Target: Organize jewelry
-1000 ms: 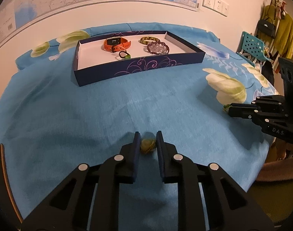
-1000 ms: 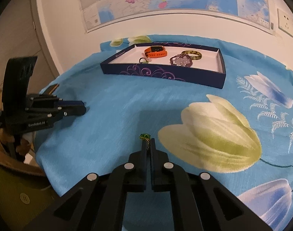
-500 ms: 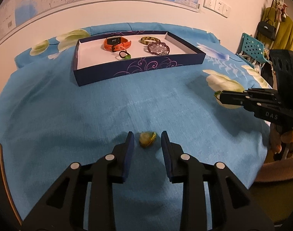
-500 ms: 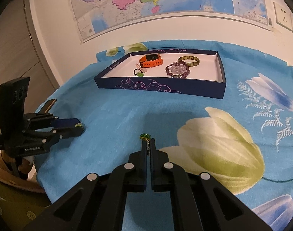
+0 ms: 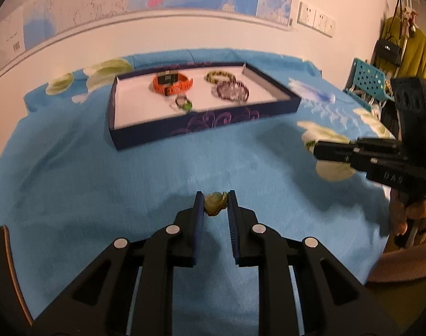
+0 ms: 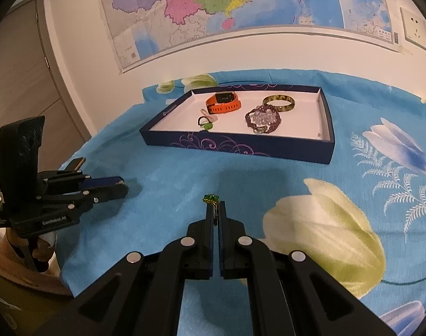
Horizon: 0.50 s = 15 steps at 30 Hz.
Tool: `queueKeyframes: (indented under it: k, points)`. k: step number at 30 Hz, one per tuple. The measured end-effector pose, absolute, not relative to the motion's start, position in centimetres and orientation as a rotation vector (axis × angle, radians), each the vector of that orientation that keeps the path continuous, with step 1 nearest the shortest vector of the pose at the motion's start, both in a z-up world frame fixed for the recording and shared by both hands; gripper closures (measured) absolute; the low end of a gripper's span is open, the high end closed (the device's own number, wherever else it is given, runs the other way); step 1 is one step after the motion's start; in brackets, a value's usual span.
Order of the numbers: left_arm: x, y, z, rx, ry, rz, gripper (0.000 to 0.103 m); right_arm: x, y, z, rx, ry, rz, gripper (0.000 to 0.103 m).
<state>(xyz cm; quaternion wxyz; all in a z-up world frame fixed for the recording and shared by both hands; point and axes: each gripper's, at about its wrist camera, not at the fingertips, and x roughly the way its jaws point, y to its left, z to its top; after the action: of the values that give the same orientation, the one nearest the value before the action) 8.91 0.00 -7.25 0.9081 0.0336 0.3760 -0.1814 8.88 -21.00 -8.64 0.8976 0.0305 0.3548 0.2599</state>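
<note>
A pale yellow-green stone pendant point(image 5: 214, 203) on a braided cord is clamped between the jaws of the left gripper point(image 5: 215, 205), which have just closed on it, over the blue floral cloth point(image 5: 129, 184). A thin chain with a green charm point(image 6: 211, 198) is pinched in the right gripper point(image 6: 215, 210). Farther back, an orange watch point(image 6: 223, 102), a beaded bracelet point(image 6: 263, 119) and a bangle point(image 6: 278, 103) are seen lying in the navy tray point(image 6: 235, 144).

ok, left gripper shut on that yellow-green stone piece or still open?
Shut on it. The yellow-green stone piece sits pinched between both fingers of the left gripper, whose jaws have just closed.
</note>
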Motion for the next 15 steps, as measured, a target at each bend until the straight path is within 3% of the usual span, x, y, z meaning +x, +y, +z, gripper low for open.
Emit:
queueKeyframes:
  k: [15]
  points:
    - [10.6, 0.1, -4.0, 0.012, 0.676, -0.368, 0.086, 10.3, -21.8, -6.0, 0.092, 0.639, 0.521, 0.101]
